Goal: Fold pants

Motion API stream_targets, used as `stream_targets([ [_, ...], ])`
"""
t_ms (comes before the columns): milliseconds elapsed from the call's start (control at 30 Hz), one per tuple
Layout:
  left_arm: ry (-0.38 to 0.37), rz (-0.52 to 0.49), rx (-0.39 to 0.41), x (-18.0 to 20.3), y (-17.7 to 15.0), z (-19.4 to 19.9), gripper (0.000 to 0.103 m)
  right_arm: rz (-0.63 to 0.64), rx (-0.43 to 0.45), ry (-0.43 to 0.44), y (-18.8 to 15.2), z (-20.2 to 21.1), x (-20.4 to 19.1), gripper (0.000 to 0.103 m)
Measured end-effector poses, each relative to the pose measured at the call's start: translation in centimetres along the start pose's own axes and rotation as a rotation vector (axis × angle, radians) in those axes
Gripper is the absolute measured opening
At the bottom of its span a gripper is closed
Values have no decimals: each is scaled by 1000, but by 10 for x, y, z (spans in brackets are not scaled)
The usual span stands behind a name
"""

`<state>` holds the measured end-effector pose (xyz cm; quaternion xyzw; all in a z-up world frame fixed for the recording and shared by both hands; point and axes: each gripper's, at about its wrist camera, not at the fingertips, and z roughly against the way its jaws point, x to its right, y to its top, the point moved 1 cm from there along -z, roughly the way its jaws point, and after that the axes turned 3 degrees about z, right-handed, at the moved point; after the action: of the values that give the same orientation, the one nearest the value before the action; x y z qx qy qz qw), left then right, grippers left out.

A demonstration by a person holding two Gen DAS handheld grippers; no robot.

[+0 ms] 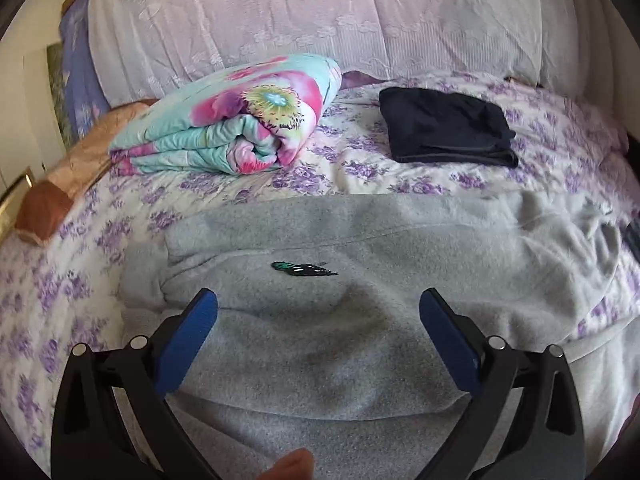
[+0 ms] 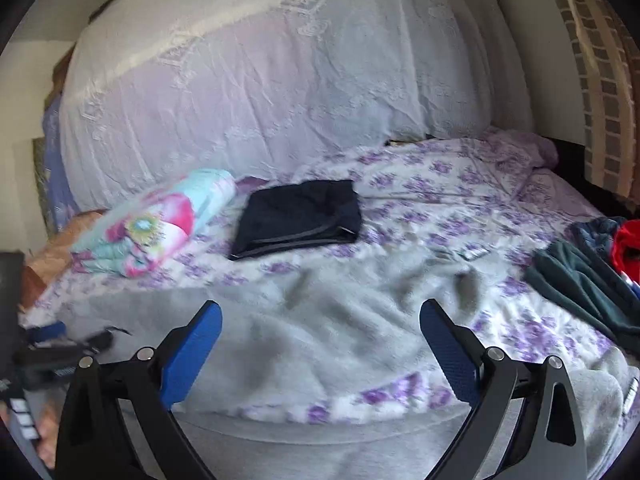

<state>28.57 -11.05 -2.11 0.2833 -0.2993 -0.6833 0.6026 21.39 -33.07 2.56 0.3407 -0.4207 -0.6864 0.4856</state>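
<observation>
Grey fleece pants (image 1: pixel 360 264) with a small green and black logo (image 1: pixel 304 269) lie spread and rumpled on the floral bedsheet (image 1: pixel 72 272). My left gripper (image 1: pixel 318 304) is open and empty, hovering just above the pants near the logo. The same pants show blurred in the right wrist view (image 2: pixel 320 328). My right gripper (image 2: pixel 320 316) is open and empty above their rumpled part. The other gripper's dark body (image 2: pixel 40 356) shows at the left edge of that view.
A folded dark garment (image 1: pixel 448 128) lies further back on the bed, also in the right wrist view (image 2: pixel 298 218). A rolled flowery quilt (image 1: pixel 236 124) sits at back left. A big white-covered pile (image 2: pixel 260 88) stands behind. Green, red and blue clothes (image 2: pixel 588 280) lie at right.
</observation>
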Motion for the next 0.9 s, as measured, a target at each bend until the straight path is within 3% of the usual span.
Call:
stream_targets([
  [100, 8, 19, 9, -3, -2, 3, 99, 40, -28, 61, -7, -9, -12, 100],
  [300, 28, 14, 26, -3, -5, 12, 99, 78, -150, 51, -25, -29, -11, 100],
  [500, -66, 124, -20, -14, -30, 26, 99, 102, -132, 76, -26, -14, -22, 100],
  [700, -11, 72, -47, -2, -48, 22, 99, 139, -88, 96, -28, -2, -28, 100],
  [900, 30, 28, 32, -22, -11, 37, 99, 92, -59, 133, -7, 0, -2, 100],
])
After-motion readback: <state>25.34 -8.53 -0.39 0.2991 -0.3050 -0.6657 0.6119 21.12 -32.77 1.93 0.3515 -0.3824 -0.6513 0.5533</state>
